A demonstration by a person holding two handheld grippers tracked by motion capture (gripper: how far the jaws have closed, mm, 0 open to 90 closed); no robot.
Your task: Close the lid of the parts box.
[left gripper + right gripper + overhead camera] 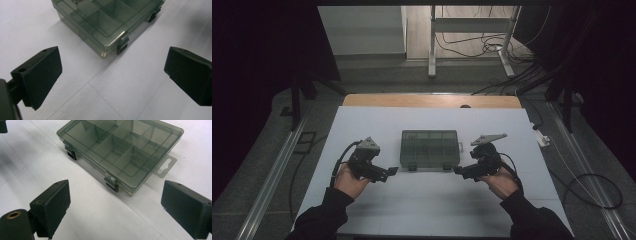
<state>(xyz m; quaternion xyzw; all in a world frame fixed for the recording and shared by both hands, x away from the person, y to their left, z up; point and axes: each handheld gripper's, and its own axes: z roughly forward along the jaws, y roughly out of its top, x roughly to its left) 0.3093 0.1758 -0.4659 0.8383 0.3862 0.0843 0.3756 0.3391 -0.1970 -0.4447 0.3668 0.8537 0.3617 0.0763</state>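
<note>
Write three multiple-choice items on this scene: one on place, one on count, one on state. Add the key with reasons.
1. Where does the compartment box lie?
A. between the two claws
B. left of both claws
C. on the floor

2. How many latches are on the box's near side?
A. one
B. two
C. four

3. How is the box's lid?
A. removed
B. propped upright
C. closed

Key: 1 A, the left claw and right claw flank it; 2 B, two dark latches show; 3 C, the lid lies flat on the box.
</note>
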